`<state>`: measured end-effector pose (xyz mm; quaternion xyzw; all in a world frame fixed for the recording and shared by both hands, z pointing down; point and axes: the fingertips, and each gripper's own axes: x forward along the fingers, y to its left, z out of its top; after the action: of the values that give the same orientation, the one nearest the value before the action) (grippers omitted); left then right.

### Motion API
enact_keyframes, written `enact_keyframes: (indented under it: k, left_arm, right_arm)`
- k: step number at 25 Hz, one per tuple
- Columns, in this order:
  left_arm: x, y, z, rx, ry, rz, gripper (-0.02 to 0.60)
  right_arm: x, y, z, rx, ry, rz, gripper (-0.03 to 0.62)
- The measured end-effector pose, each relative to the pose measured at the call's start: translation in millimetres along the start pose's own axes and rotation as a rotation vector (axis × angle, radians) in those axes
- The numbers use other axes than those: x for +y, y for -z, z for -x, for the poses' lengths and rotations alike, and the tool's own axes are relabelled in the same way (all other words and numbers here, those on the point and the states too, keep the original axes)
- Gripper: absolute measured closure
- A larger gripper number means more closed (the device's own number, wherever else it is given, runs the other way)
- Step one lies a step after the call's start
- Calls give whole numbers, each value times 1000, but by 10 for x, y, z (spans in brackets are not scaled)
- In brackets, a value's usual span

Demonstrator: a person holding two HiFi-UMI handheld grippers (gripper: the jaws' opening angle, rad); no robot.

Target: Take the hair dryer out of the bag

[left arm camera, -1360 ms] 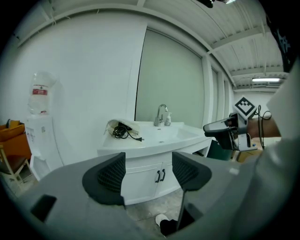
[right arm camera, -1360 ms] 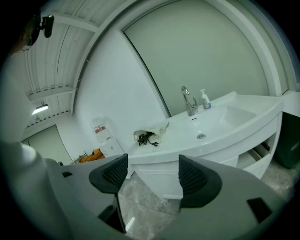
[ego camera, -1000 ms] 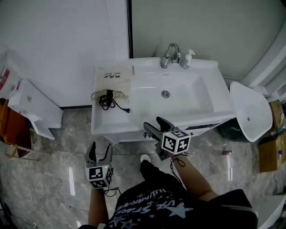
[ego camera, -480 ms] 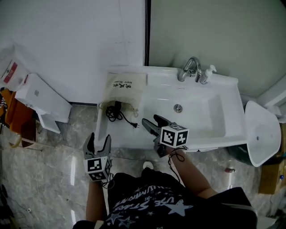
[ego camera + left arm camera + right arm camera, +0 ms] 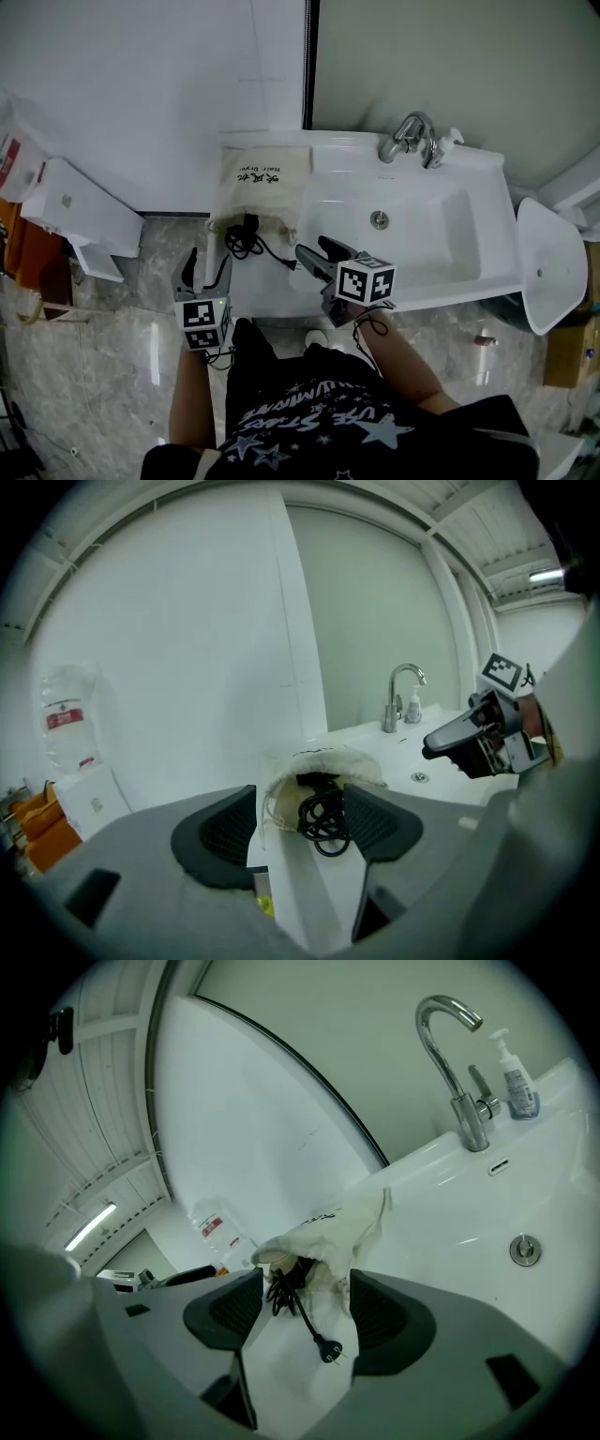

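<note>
**Fig.** Approach to bag, viewed L to R.

- **Left gripper** [image 5: 207,262]: jaws spread and empty. It sits just off the front edge of the table [image 5: 267,292], aimed at the bag mouth.
- **Bag** [image 5: 261,183]: cloth, lying flat on the table's left end w/ its mouth toward the person. The dryer is inside, mostly hidden.
- **Cord** [image 5: 246,246]: coils out of the bag mouth. The plug [image 5: 292,265] lies loose on the table.
- **Right gripper** [image 5: 317,251]: jaws wide but closing, nothing between the pads, plug just ahead.
- **Sink** [image 5: 422,234]: at right, w/ tap [image 5: 408,141].

**Risks (est.):** if only the cord is pinched & pulled, the bag prob. slides w/ it toward the edge. The dryer could snag in the gathered mouth, and the cord would be strained. Main cause is the unpinned bag, so the left gripper should hold the cloth first.
</note>
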<state>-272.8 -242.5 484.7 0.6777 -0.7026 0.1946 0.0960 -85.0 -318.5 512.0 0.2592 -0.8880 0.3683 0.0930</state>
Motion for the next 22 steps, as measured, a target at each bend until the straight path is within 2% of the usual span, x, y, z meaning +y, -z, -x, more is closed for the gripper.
enact_keyframes:
  k: [3,5,11,14,16,18,20,22]
  left_arm:
    - [94,-27,-260,2,67,-25,275]
    - [134,-25,-434,15,121,-73,275]
    - [200,74,-899,15,242,-351,290]
    - [182,111,-1051,5,310,-436,325]
    - [168,145,-1140,7,354,-455,412]
    - [157,158,-1199,4,400,-436,494]
    - [154,135,-1228,-10,439,-424,532]
    - [155,95,-1230,-31,468,-439,540]
  right_arm:
    - [17,-19,-126,-11,27,-14,327]
    - [69,-16,-251,-4,39,-21,330]
    - [272,86,-708,82,58,-36,341]
    - [299,120,-886,102,78,-92,347]
    - [278,136,-988,109,97,-152,347]
    - [241,159,-1087,122,122,-202,345]
    - [205,167,-1197,134,151,-226,344]
    - [176,174,-1306,148,183,-237,342]
